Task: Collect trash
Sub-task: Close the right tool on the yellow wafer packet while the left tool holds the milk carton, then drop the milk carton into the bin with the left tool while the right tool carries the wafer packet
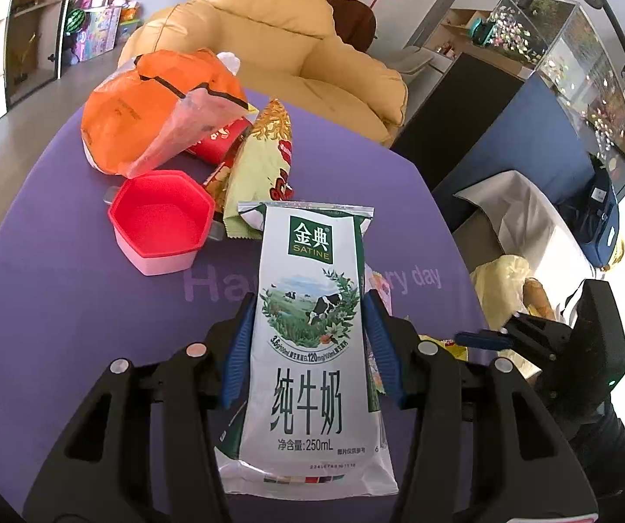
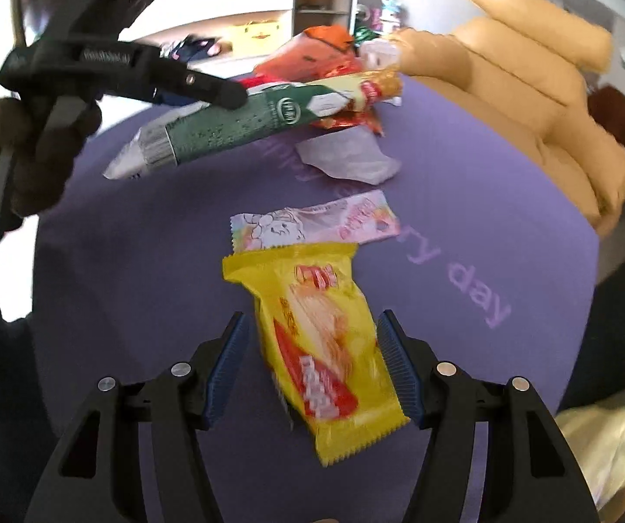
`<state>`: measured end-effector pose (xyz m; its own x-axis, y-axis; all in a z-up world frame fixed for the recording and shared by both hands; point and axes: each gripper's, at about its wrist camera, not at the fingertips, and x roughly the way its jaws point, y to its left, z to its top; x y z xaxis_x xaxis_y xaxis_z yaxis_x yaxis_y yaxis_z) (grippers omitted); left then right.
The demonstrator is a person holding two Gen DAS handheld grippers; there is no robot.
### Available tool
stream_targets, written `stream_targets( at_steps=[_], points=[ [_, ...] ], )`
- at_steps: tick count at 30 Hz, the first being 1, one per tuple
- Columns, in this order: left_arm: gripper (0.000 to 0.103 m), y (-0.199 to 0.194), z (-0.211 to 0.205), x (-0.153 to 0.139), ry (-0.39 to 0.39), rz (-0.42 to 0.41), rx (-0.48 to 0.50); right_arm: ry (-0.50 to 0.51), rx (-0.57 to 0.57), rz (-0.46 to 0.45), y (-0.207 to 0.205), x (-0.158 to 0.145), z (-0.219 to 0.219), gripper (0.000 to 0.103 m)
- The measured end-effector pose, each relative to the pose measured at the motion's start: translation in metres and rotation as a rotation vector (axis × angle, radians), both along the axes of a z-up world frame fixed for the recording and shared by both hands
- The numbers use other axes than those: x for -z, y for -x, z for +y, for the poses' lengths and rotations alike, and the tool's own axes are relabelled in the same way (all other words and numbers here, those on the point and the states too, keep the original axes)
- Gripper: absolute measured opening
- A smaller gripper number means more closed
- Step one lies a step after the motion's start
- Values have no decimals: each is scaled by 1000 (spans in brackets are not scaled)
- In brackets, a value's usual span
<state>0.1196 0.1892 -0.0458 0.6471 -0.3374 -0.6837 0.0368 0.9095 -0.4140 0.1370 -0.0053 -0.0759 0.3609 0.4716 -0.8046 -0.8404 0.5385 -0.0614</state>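
Note:
A white and green milk pack (image 1: 308, 348) stands upright between the blue pads of my left gripper (image 1: 309, 300), which is shut on its sides above the purple table mat (image 1: 72, 305). In the right wrist view the same milk pack (image 2: 234, 126) hangs tilted in the left gripper (image 2: 225, 96), held by a gloved hand (image 2: 29, 152). My right gripper (image 2: 312, 318) is open over a yellow snack wrapper (image 2: 325, 348) that lies on the mat between its fingers, with neither pad pressing on it. A pink wrapper (image 2: 312, 222) lies just beyond it.
An orange plastic bag (image 1: 138, 117), a pink hexagonal box (image 1: 160, 222), a green snack wrapper (image 1: 264, 165) and a red packet (image 1: 221, 139) crowd the mat's far side. Crumpled white paper (image 2: 347, 157) lies mid-mat. A beige armchair (image 1: 290, 43) stands behind. A bag-lined box (image 1: 508, 287) sits off the right edge.

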Motion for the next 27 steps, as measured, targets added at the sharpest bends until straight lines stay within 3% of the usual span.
stream_targets(
  at_steps=[2,6,13,27],
  points=[
    [47,1,-1,-1,-2,-3,1,19,-2,-14,-5,4,8,57],
    [47,4,1,-5,-7,-13,-5,-6,31,18,-14,4,7,15],
    [47,0,-12,-12,-15,-30,14,-93,152,-26,-13,-31,-20,12],
    [47,-24,-113,-61,-102,-162,215,-184,368,-216,10,-89,-104,11]
  ],
)
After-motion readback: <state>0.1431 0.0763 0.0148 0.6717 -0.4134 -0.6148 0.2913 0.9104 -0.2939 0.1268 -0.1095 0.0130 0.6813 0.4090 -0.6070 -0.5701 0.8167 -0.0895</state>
